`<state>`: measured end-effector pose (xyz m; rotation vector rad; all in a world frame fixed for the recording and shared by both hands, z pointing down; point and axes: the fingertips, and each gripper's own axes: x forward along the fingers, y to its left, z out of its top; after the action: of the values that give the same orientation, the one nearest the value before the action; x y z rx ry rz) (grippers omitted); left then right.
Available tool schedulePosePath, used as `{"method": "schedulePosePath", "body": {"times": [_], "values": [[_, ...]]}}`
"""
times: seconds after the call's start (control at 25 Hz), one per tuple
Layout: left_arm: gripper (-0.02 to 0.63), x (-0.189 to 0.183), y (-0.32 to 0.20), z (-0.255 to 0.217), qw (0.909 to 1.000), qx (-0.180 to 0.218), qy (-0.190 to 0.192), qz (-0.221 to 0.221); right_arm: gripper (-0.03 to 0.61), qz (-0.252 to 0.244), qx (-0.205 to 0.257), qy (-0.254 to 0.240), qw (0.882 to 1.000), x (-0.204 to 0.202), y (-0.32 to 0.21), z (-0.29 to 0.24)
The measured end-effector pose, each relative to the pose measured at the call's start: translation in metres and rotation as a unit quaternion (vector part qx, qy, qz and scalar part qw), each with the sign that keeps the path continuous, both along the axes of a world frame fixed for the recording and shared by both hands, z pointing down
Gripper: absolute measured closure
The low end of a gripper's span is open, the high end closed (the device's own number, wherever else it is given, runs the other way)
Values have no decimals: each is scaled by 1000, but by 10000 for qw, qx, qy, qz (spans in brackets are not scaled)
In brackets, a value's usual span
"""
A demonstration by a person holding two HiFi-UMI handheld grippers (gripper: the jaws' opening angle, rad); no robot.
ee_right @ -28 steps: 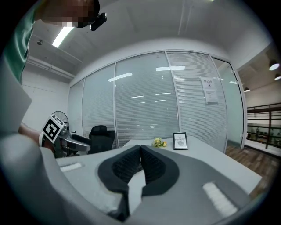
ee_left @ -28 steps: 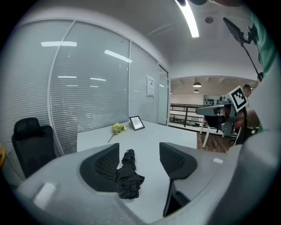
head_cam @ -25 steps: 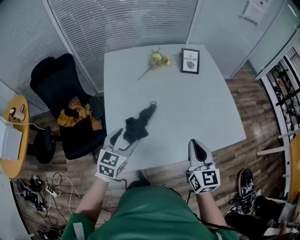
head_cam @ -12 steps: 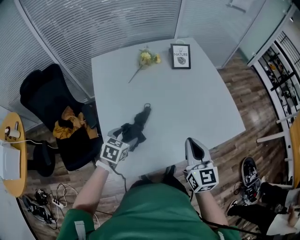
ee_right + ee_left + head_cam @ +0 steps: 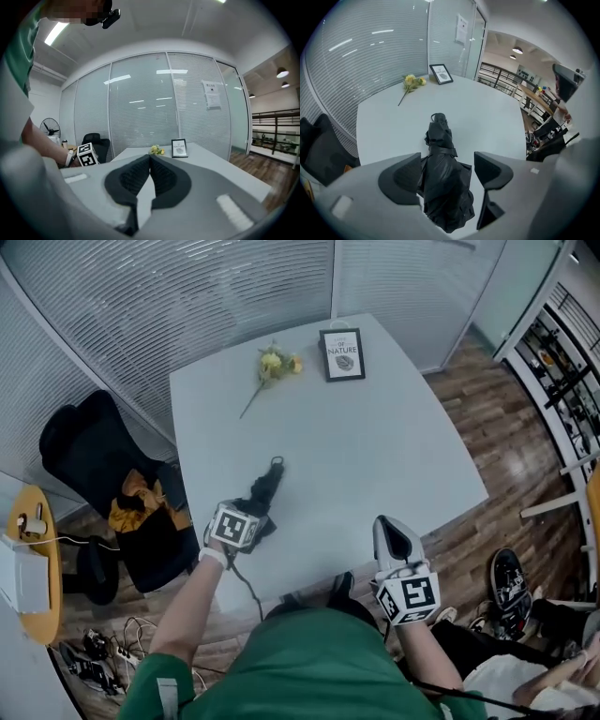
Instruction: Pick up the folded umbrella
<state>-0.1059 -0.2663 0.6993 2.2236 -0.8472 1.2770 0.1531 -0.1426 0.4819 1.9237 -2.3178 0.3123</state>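
As left tongs [image 5: 447, 165] just opened wider, folded umbrella [image 5: 439, 137] lies between.

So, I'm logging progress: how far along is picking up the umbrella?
Done: the left gripper straddles the umbrella, its jaws, which have just been opening, wide either side and not clamped on it. In hand: nothing; the umbrella lies on the table. The right gripper is shut and empty. Left: closing on it and lifting.

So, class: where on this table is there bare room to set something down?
The table's right half is bare, from the framed picture to the near edge. So is the strip between the yellow flower and the folded umbrella. Only the near-left corner, around the umbrella, is crowded.
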Motion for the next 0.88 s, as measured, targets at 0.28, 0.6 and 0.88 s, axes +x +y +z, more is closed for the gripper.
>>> {"method": "schedulePosePath", "body": {"times": [0.28,0.6,0.88], "values": [[262,2,-11,45,9963,-461,-723,-103,575,422,-150,-101,9989,45,14,12],[261,-6,-14,75,9903,-561,-1262,-147,575,879,-275,-139,9957,84,36,20],[262,-9,-8,86,9901,-761,-1166,-158,575,1000,-324,-189,9943,95,48,22]]}}
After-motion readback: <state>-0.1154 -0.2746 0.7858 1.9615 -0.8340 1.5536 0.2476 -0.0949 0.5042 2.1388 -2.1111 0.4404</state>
